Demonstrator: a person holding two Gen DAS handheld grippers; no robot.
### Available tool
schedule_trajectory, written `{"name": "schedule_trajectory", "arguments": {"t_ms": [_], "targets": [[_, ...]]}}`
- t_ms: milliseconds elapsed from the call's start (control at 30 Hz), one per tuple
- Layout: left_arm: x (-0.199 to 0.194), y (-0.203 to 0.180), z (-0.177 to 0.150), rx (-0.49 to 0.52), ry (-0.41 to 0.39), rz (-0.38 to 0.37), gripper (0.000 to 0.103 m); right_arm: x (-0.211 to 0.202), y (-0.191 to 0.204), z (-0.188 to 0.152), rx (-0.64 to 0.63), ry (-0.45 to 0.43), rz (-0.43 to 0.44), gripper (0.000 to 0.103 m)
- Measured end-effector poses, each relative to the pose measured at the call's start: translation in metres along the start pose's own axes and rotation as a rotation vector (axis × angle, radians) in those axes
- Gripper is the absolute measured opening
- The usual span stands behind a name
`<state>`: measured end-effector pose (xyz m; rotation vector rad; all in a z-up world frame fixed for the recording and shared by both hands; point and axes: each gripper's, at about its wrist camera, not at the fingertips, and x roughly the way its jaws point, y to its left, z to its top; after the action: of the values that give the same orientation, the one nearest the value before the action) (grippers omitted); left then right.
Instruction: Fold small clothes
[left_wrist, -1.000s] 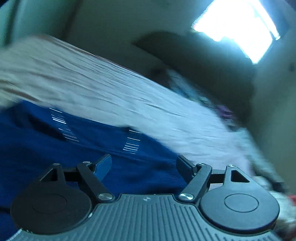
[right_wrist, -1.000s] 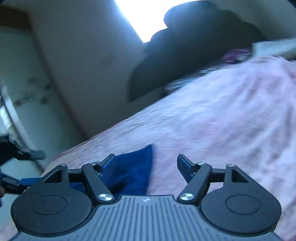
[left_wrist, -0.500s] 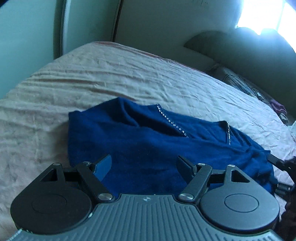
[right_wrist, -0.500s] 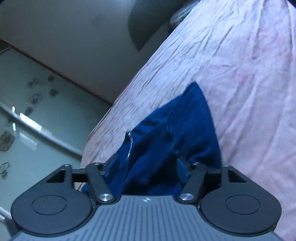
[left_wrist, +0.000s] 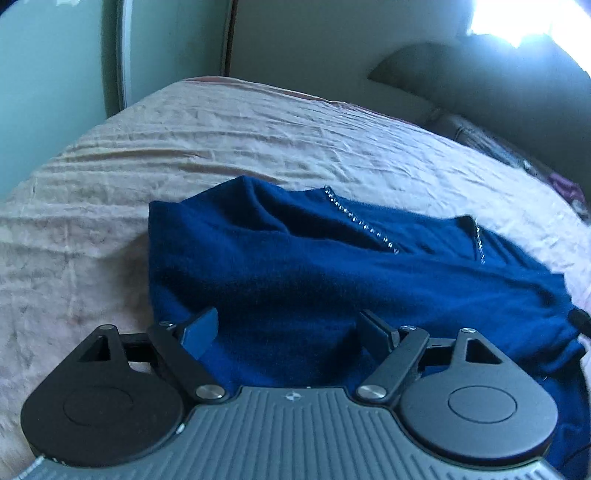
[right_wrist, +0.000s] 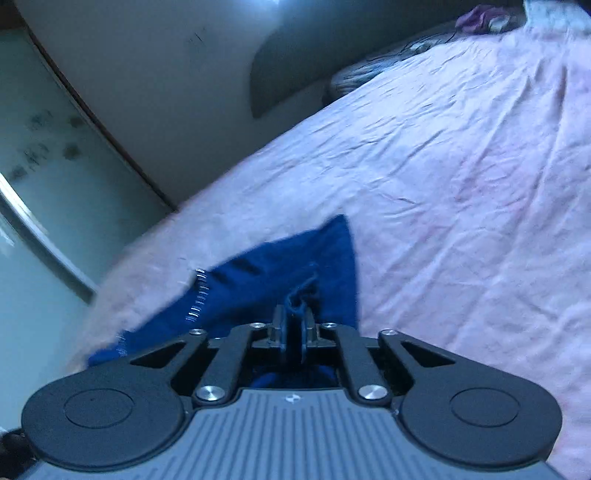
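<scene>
A dark blue top (left_wrist: 314, 266) with a sparkly trimmed neckline lies spread on the pink bed sheet (left_wrist: 184, 147). In the left wrist view my left gripper (left_wrist: 286, 328) hovers over the garment's near edge with its jaws wide and still opening, the cloth beneath them but not pinched. In the right wrist view my right gripper (right_wrist: 293, 321) is closing, and its pads pinch a bunched fold of the blue top (right_wrist: 295, 266) near its pointed corner.
The wrinkled pink sheet (right_wrist: 461, 203) stretches far to the right and back. A dark headboard (left_wrist: 498, 85) and pillows sit at the far end. A pale wall and glass door panel (right_wrist: 44, 155) stand to the left of the bed.
My right gripper's jaws have come together on a fold of the blue top. My left gripper swung down over the garment, then settled, jaws staying wide apart.
</scene>
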<state>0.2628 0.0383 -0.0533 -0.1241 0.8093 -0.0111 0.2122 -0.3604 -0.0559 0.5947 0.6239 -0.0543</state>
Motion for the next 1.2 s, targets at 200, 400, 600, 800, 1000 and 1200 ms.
{"name": "schedule_trajectory", "arguments": {"t_ms": [200, 400, 600, 800, 1000, 1200], "targets": [[0.004, -0.006, -0.005, 0.052, -0.009, 0.032, 0.09, -0.037, 0.033, -0.009, -0.216, -0.211, -0.034, 0.072], [-0.008, -0.009, -0.009, 0.032, -0.017, 0.027, 0.089, 0.0, 0.054, -0.036, -0.405, 0.002, -0.005, 0.073], [-0.042, -0.004, -0.019, 0.004, -0.055, 0.01, 0.089, -0.024, 0.044, -0.042, -0.326, -0.096, -0.097, 0.074], [-0.091, -0.012, -0.05, 0.075, -0.135, 0.021, 0.09, -0.074, 0.072, -0.08, -0.508, -0.147, -0.003, 0.077], [-0.13, -0.017, -0.093, 0.18, -0.226, 0.13, 0.094, -0.102, 0.108, -0.142, -0.784, -0.169, -0.063, 0.077], [-0.151, -0.011, -0.13, 0.216, -0.242, 0.157, 0.095, -0.122, 0.134, -0.198, -0.96, -0.185, -0.035, 0.077]]}}
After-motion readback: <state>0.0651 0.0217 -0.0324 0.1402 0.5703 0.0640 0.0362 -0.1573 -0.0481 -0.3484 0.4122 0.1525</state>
